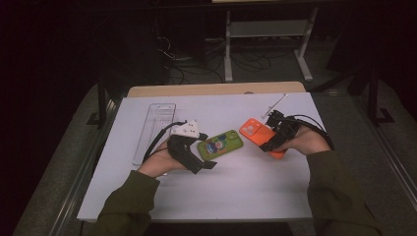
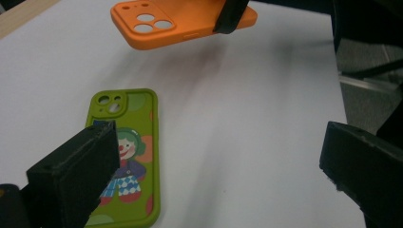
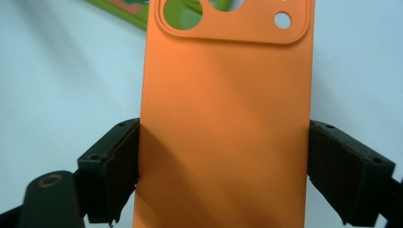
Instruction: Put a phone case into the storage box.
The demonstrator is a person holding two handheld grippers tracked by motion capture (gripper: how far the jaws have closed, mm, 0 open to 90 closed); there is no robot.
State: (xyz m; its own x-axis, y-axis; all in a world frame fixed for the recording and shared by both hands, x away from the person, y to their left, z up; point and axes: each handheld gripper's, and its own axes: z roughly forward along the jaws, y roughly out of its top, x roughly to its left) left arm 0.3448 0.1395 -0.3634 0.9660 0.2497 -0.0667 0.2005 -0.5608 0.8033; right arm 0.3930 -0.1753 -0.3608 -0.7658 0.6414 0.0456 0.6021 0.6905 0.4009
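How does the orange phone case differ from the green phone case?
The orange phone case is plain; the green phone case carries a clown picture. The orange one is held off the table between the right tongs, while the green one lies flat on the white table. Both show camera cut-outs.

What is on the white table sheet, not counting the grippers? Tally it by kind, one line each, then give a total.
Phone cases: 2, an orange phone case held across its width by the right gripper, and a green cartoon clown phone case lying flat
Clear plastic tray: 1
Thin white stick-like tool: 1, too small to identify
Total: 4
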